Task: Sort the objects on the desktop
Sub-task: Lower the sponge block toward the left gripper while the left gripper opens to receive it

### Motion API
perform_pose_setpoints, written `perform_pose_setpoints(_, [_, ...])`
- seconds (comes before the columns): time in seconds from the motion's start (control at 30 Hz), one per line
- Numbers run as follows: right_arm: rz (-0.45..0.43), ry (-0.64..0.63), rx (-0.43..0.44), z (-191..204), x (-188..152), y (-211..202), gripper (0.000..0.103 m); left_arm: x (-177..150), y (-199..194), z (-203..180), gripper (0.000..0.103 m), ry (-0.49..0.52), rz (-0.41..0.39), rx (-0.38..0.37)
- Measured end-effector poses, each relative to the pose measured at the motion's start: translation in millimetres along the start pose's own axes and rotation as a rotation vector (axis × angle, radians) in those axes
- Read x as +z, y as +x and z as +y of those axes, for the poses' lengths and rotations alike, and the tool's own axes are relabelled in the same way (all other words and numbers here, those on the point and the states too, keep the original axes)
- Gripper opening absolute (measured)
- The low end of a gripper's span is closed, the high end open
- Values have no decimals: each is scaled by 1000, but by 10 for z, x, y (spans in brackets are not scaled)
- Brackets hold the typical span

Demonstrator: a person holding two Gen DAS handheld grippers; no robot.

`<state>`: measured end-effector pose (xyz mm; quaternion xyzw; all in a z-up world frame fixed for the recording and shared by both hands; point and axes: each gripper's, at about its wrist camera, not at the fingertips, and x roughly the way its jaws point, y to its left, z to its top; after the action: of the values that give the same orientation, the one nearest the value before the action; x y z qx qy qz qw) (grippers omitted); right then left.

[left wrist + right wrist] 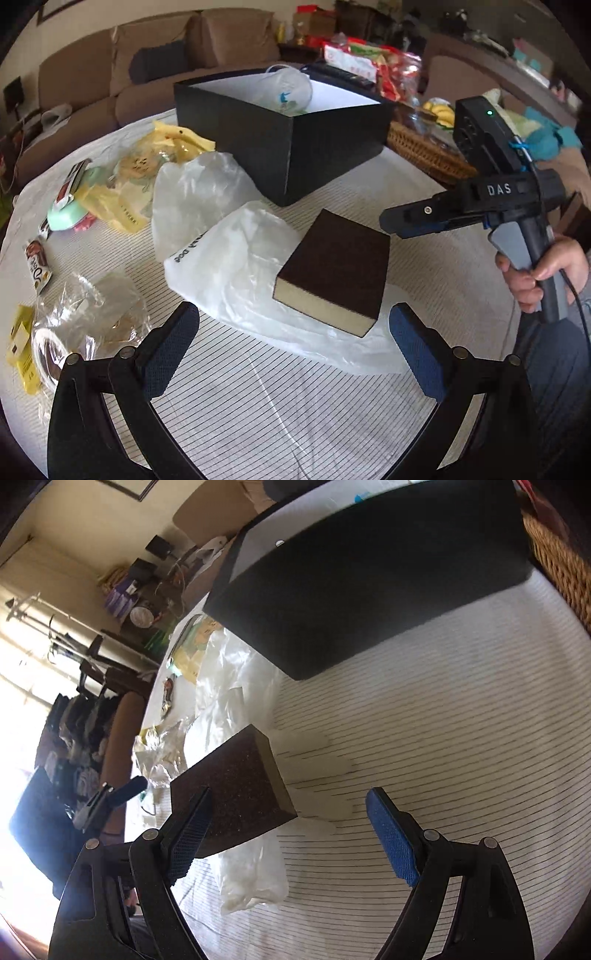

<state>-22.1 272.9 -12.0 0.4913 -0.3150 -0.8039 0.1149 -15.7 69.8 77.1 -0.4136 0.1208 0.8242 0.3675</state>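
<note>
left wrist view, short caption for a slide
Open left gripper faces a brown sponge block lying on a plastic bag, black box behind.

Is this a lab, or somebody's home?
Most likely a home living room: a brown sofa stands behind the cloth-covered table, and a wicker basket holds bananas.

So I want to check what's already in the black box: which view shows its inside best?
The left wrist view: the black box stands open, white-lined, a clear bag inside. The right wrist view shows mainly its dark outer walls.

Both wrist cams low, close; share sponge point(334, 271), prob. box point(280, 133).
</note>
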Motion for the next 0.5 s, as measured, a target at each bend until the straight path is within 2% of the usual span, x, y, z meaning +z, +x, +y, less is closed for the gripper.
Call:
perform_pose_setpoints(0.13, [16, 26, 43, -46, 3, -6, 86, 35, 173, -115, 103, 47, 38, 0])
perform_pose_setpoints(0.33, [44, -46, 23, 72, -55, 2, 86, 63, 439, -274, 103, 106, 89, 14])
perform_pose_setpoints(0.47, [51, -80, 19, 118, -81, 25, 86, 86, 567, -308, 101, 89, 92, -33])
perform_pose_setpoints(0.5, [48, -89, 16, 128, -83, 17, 86, 89, 583, -298, 98, 77, 87, -47])
